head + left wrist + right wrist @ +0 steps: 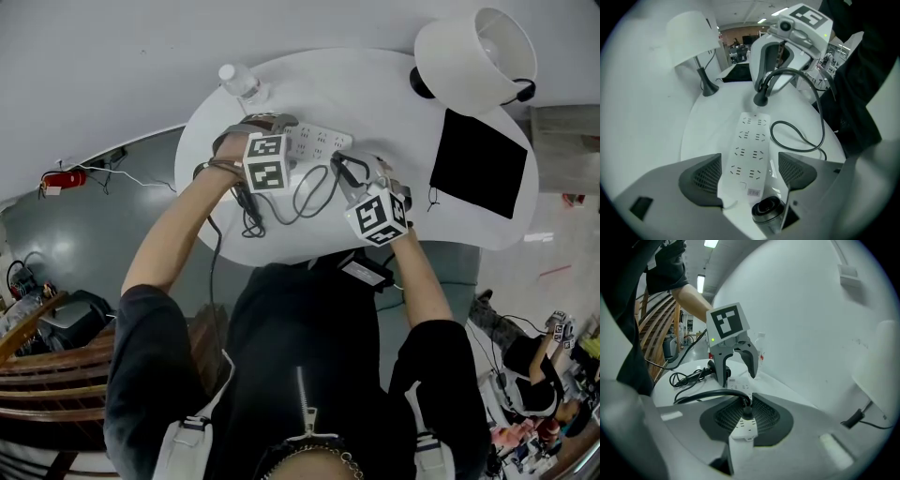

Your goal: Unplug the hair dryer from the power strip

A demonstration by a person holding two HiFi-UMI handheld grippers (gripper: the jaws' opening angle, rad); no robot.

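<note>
Left tongs [750,161] steep (right tongs [746,414] shallower)

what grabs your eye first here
The right gripper is clamped on a black plug in the white power strip, in the middle of the table. The left gripper straddles the strip's other end, jaws apart. A white lamp stands at the table's far right edge.

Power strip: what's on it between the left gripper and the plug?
Nothing: the left gripper view shows only empty sockets on the power strip from the left gripper to the plug.
</note>
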